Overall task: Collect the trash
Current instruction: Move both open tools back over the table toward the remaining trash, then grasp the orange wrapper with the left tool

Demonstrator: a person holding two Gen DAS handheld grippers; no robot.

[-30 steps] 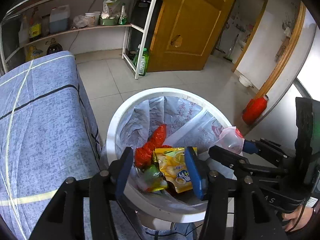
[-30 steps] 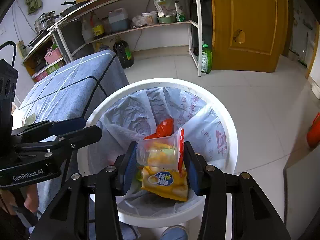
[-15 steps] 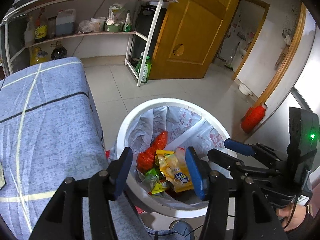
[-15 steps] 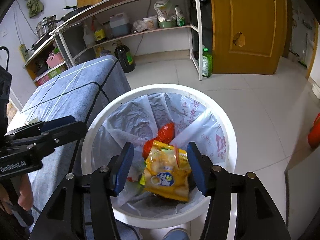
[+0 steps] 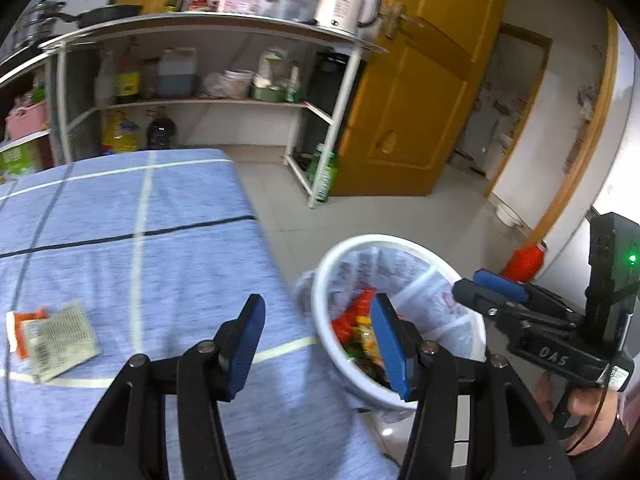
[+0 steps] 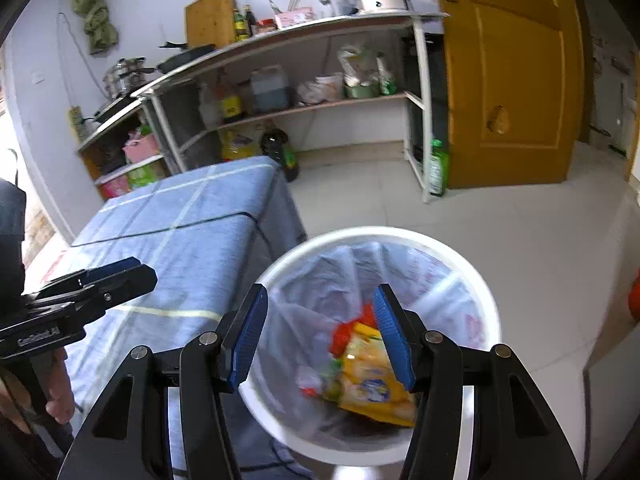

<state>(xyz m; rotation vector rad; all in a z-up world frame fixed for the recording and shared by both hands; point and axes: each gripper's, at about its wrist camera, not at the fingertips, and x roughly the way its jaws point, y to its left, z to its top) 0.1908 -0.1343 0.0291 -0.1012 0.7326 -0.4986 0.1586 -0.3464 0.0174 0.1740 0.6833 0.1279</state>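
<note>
A white bin (image 5: 384, 238) lined with a clear bag stands on the floor beside the table; red and yellow wrappers (image 5: 352, 316) lie inside. In the right wrist view the bin (image 6: 360, 234) sits under my right gripper (image 6: 320, 308), which is open and empty above a yellow snack packet (image 6: 372, 380). My left gripper (image 5: 318, 320) is open and empty over the edge of the blue-clothed table (image 5: 120, 220). A grey-green sachet (image 5: 60, 340) and an orange-white packet (image 5: 22, 328) lie on the cloth at the left. The right gripper (image 5: 500, 292) shows at the right, the left gripper (image 6: 120, 276) at the left.
A metal shelf rack (image 5: 332, 120) with bottles and jugs stands behind the table, a white kettle (image 5: 340, 4) on top. A wooden door (image 5: 420, 100) is at the back right. A green bottle (image 5: 324, 176) and a red container (image 5: 524, 264) stand on the tiled floor.
My right gripper opened and let a clear red-lidded packet fall into the bin, then rose. My left gripper rose and swung left over the table, bringing the two wrappers into view.
</note>
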